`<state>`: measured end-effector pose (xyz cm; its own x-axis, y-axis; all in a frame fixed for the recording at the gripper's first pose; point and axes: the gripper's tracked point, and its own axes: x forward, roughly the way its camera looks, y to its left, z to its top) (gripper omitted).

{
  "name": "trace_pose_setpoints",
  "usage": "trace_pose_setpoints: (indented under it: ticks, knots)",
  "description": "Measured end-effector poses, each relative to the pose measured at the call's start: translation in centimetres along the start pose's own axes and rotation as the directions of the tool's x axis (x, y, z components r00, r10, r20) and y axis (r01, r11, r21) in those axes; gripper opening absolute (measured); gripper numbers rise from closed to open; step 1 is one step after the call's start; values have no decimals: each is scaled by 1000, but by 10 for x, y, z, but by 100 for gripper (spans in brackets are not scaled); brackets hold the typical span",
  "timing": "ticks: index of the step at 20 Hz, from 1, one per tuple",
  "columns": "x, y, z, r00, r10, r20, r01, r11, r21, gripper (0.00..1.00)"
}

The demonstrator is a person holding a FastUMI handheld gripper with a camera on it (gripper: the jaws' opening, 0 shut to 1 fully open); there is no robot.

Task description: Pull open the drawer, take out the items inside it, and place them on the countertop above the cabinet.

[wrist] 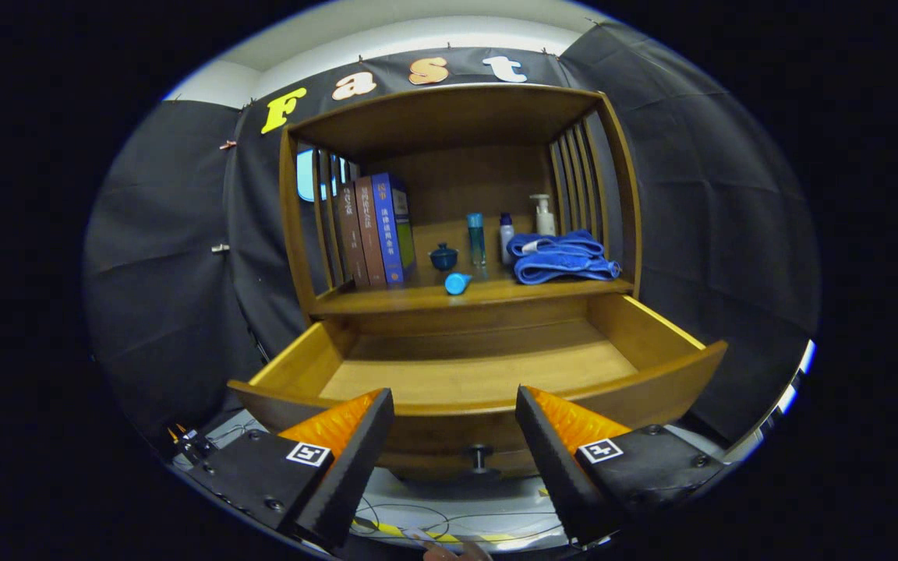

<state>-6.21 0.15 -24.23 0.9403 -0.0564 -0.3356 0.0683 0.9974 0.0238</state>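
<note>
In the gripper view, the drawer [488, 374] was pulled out and looked bare inside. The claw [455, 425] was released, holding nothing, just in front of the drawer. A blue cup [457, 284] and blue towel [562, 257] sat on the table [387, 300] above, maybe put there from the drawer

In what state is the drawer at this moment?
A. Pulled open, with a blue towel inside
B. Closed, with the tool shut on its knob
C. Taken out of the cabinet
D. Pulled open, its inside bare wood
D: the drawer stands pulled out with bare boards inside, beyond the open tool, which holds nothing.
</note>
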Motion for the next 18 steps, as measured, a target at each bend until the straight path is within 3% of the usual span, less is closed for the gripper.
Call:
trace_pose_setpoints:
  ticks: [6, 18]
  knots:
    - [10, -1, -38, 1000, 16, -5, -16, 1000, -6, 100]
    - [35, -8, -39, 999, -38, 12, 38, 999, -8, 99]
